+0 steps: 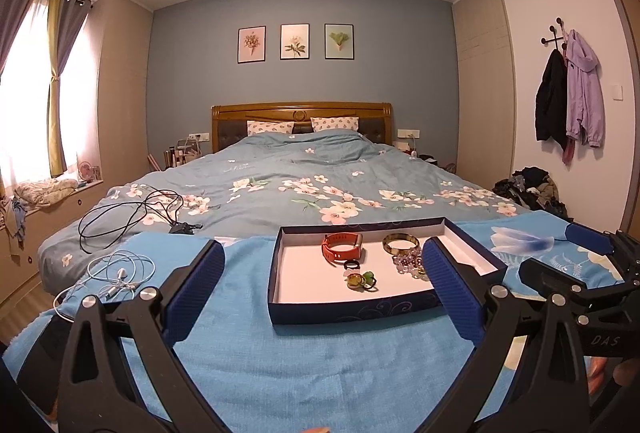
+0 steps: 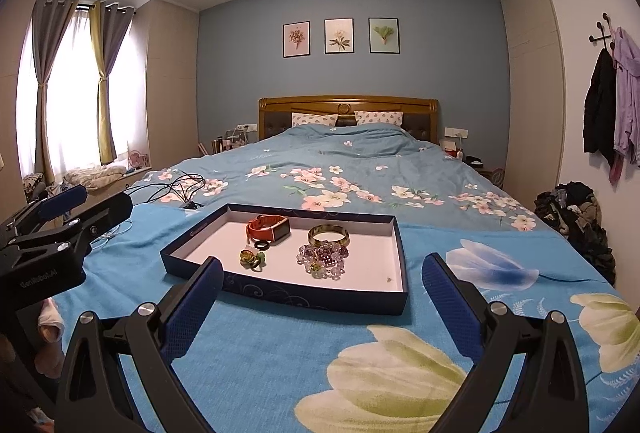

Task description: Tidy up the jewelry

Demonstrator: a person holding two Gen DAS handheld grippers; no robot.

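While both grippers [image 1: 322,285] [image 2: 322,291] gape empty, the jewelry tray [image 2: 200,260] rests on a blue floral bedspread [image 2: 280,353].

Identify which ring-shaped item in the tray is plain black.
The small black ring, lying just in front of the red watch. The bangle is gold-toned and far bigger; the other rings carry green stones.
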